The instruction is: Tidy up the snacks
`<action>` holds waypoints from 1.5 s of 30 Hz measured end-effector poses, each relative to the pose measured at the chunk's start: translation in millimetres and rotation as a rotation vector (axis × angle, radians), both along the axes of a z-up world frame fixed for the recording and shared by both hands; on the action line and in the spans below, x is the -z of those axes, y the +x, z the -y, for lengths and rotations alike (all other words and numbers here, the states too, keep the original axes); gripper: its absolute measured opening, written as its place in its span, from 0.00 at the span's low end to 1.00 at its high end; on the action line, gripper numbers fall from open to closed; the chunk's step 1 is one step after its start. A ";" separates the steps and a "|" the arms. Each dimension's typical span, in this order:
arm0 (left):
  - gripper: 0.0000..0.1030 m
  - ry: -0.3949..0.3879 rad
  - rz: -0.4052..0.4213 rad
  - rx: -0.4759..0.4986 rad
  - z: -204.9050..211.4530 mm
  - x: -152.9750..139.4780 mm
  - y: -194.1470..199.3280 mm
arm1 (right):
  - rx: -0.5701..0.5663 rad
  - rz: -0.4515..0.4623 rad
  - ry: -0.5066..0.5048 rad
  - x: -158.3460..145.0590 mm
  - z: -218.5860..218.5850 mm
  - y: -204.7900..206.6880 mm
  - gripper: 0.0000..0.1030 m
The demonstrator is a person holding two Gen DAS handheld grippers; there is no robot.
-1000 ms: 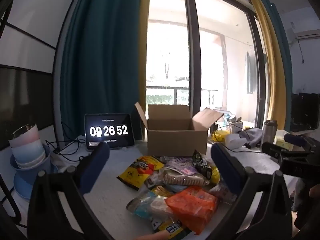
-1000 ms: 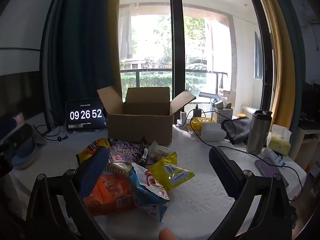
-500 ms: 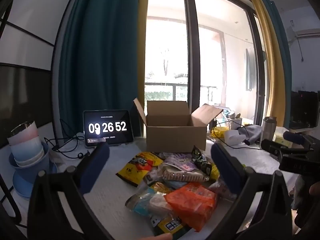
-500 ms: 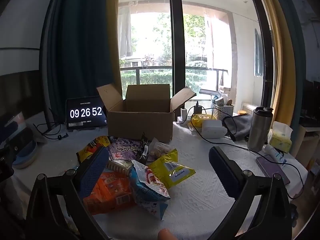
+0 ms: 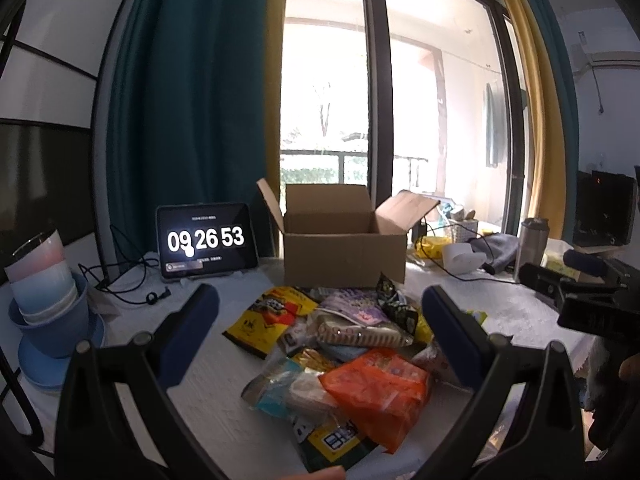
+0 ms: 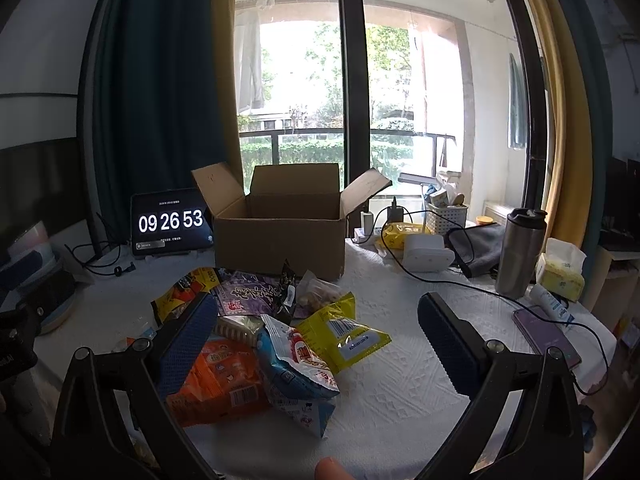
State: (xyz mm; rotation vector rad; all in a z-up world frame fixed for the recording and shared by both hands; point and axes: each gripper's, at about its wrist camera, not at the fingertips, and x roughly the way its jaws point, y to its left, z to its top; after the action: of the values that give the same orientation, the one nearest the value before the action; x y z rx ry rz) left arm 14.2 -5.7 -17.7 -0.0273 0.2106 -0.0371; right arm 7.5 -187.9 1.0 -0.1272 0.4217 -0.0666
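- Left gripper [image 5: 320, 332] hovers over the snack pile [image 5: 344, 344], jaws spread, empty.
- Right gripper [image 6: 318, 334] likewise, jaws spread.
- Open cardboard box [image 6: 280, 236] stands behind the snacks on the desk [image 6: 400, 368].

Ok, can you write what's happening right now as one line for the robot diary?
step: start | left gripper: open, holds nothing | right gripper: open, holds nothing | snack pile: on table | cardboard box: open behind pile
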 end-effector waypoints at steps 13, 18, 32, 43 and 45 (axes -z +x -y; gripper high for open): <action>0.99 0.004 -0.001 0.007 1.1 0.5 0.2 | 0.001 -0.003 0.001 0.6 0.1 0.7 0.99; 0.99 0.006 -0.005 0.013 2.1 2.9 0.6 | 0.002 -0.005 0.001 1.7 1.1 0.6 0.99; 0.99 0.006 -0.004 0.013 2.6 3.8 0.8 | 0.002 -0.006 0.002 3.0 1.8 0.3 0.99; 0.99 0.007 -0.004 0.013 5.0 5.3 1.1 | 0.003 -0.005 0.002 3.9 2.5 -0.1 0.99; 0.99 0.007 -0.002 0.012 4.5 4.9 0.7 | 0.002 -0.005 0.001 3.7 2.2 -0.2 1.00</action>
State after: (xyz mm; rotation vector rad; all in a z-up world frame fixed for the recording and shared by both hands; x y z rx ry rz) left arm 14.9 -10.2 -22.6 -0.0187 0.2132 -0.0486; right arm 7.3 -190.0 -2.7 -0.1256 0.4271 -0.0683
